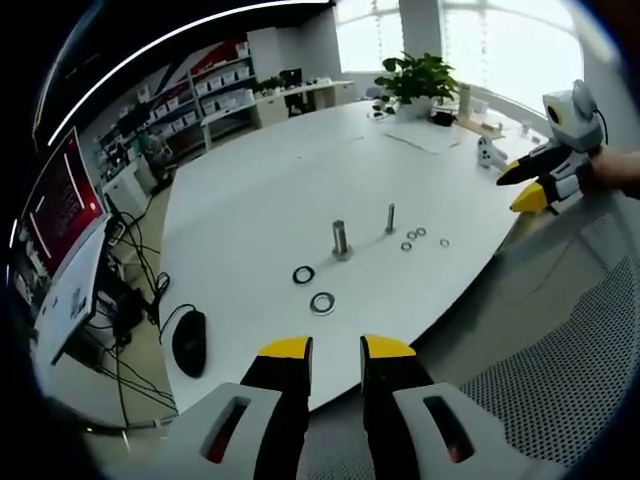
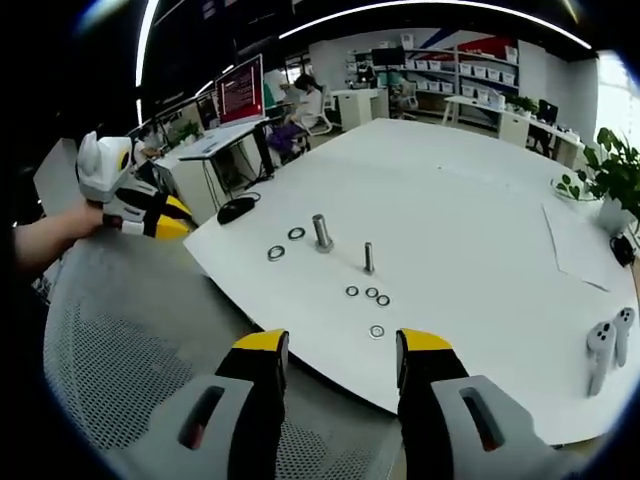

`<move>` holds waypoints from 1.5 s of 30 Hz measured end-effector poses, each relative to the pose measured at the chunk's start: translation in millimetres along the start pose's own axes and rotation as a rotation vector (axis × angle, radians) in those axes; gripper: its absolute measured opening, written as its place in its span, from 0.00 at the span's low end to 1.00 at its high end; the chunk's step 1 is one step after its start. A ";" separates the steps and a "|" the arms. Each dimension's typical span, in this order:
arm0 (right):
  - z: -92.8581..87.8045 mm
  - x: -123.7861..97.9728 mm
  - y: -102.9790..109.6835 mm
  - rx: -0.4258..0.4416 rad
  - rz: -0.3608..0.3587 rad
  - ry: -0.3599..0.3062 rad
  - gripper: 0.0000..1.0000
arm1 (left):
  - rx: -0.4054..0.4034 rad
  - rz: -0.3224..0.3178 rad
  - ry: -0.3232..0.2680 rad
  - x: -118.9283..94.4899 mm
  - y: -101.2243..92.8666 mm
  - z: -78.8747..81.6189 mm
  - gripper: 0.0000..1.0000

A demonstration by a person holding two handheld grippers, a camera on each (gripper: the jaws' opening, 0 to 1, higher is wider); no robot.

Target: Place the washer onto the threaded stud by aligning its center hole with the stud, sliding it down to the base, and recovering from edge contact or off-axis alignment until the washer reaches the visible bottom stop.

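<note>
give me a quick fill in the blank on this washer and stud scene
1. Beside the thick stud lie ___ large washers.
2. The small washers near the thin stud number ___.
3. The left gripper and right gripper are both ___.
4. The table is ___ in colour.

Missing words: two; four; open; white

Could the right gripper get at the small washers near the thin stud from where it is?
Probably yes. The right gripper hangs open just off the table edge, and the small washers lie in the open beside the thin stud, with only bare tabletop between. The left gripper is off to the side.
</note>
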State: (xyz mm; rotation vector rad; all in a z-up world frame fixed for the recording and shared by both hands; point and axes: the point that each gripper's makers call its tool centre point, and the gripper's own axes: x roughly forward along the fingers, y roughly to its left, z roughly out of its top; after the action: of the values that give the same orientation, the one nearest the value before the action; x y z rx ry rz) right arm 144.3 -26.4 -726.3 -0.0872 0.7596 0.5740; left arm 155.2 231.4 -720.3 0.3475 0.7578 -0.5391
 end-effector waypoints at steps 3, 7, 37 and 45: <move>0.2 0.3 -0.3 0.001 -0.001 0.001 0.45 | -0.007 0.003 -0.009 -0.4 1.9 1.8 0.17; -0.6 0.3 -0.9 0.002 -0.005 0.006 0.45 | -0.010 0.002 -0.006 0.3 2.2 1.2 0.17; -3.1 0.3 0.2 -0.005 -0.002 0.018 0.45 | 0.005 0.005 0.027 1.8 0.7 -5.5 0.17; -2.3 0.3 1.0 -0.002 0.004 0.011 0.45 | 0.010 0.004 0.033 2.2 -0.3 -6.7 0.17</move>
State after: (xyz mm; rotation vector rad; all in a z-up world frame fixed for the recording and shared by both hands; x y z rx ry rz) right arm 142.5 -26.0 -728.0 -0.0908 0.7700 0.5790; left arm 152.7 233.5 -726.5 0.3673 0.7860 -0.5346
